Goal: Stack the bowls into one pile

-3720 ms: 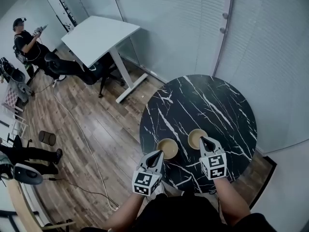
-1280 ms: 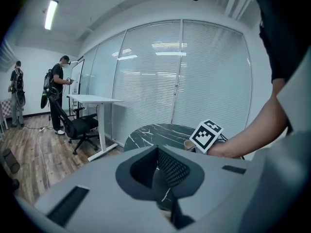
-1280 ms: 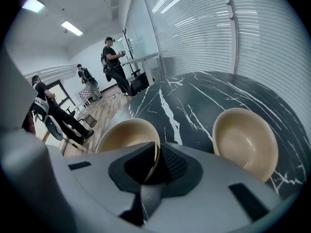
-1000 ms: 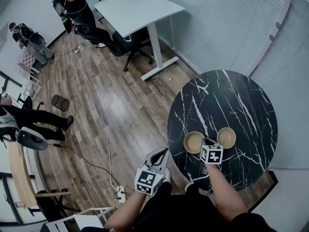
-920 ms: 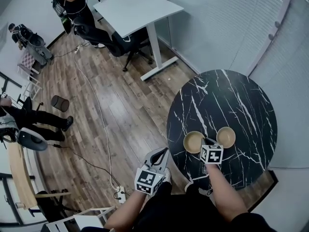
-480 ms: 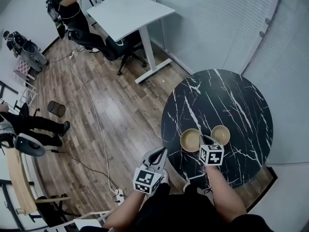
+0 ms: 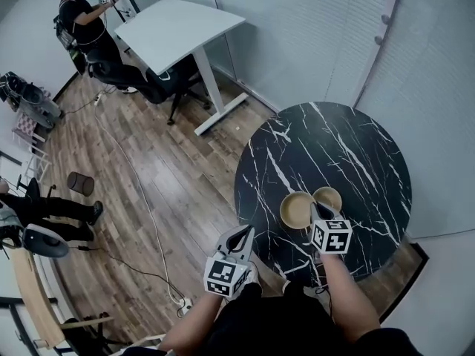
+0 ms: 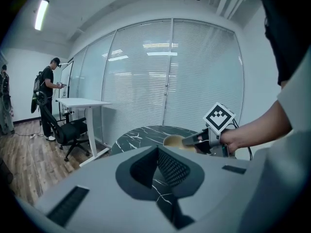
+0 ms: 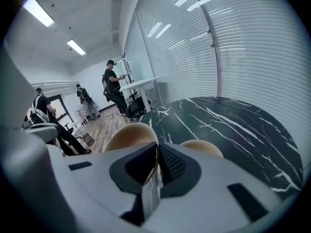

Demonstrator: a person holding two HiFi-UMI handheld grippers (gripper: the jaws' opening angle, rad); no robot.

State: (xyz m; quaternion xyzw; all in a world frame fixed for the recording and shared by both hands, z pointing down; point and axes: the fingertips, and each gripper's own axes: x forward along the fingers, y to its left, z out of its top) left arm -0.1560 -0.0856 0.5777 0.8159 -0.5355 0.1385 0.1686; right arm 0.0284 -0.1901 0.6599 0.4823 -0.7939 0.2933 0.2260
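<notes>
Bowl (image 7: pixel 295 209), tan and shallow, is clamped at its rim by right gripper (image 7: pixel 314 209), just left of second bowl (image 7: pixel 327 196); left gripper (image 7: pixel 244 232) is seen closed, empty.

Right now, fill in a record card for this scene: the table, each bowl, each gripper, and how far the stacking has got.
table: round, black with white veins
held bowl: tan, rim pinched in the right gripper
second bowl: tan, on the table, close beside the held bowl
left gripper: jaws together, nothing between them, out past the table's edge
stack: not yet made
</notes>
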